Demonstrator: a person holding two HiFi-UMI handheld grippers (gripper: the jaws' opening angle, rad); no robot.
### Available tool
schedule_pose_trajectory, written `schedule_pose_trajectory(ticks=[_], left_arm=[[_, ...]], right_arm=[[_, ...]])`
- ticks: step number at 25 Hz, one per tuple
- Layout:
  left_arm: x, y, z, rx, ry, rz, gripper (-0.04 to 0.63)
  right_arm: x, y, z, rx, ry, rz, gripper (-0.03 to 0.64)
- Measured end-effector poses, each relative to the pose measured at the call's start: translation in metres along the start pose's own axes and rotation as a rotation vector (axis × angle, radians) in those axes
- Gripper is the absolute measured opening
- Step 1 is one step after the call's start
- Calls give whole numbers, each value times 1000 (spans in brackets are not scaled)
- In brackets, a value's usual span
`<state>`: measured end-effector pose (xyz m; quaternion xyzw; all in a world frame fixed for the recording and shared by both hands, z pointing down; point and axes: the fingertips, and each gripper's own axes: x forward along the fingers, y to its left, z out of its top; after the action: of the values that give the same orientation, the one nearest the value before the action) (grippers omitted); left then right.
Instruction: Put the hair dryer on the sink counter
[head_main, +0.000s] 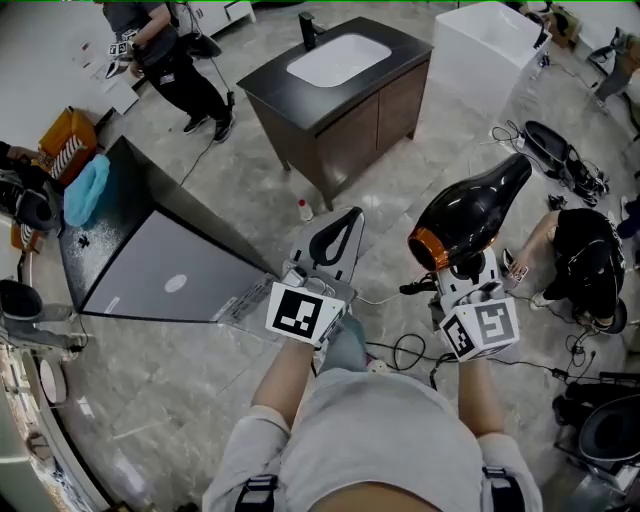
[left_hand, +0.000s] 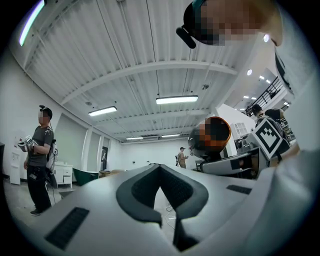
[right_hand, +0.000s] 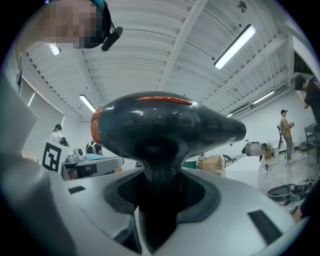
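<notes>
Pickup looks done, placement not yet. The hair dryer (head_main: 470, 215) is off any surface, held up over the grey floor (head_main: 250, 200) in the right gripper (head_main: 466, 270). The sink counter (head_main: 268, 88) stands ahead and to the left in the head view, well apart from the dryer, with its white basin (head_main: 338, 58) and black faucet (head_main: 308, 30) on top. The dark top around the basin looks bare, so there is room to set it down.

My guess at what's left: cover the floor gap, bring the dryer over the counter top, lower it, release.

Right gripper view: the jaws are clamped on the dryer's black handle (right_hand: 157, 200). The body sits crosswise just above the pads, orange-ringed rear end to the left and nozzle to the right. The handle runs down between the jaws, roughly upright.

The left gripper (head_main: 335, 240) hangs just beside the right one, to its left. Its jaws are closed tip to tip with nothing between them, and it does not touch the dryer.
</notes>
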<state>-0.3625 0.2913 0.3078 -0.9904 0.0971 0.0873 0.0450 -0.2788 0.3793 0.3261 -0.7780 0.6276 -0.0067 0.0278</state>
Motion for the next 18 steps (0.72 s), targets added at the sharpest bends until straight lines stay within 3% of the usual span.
schedule_pose_trajectory(ticks=[5,11,18], left_arm=[[48,56,-18,6,27,-51,12],[111,123,-16,4,-10,-120,12],[159,163,-36,11,18,-185,12]], right_arm=[[68,-18,-2,13,1,-49,179],[151,-40,2,44,-21,-107,179],[202,-60,1,42,-19,-158,179]])
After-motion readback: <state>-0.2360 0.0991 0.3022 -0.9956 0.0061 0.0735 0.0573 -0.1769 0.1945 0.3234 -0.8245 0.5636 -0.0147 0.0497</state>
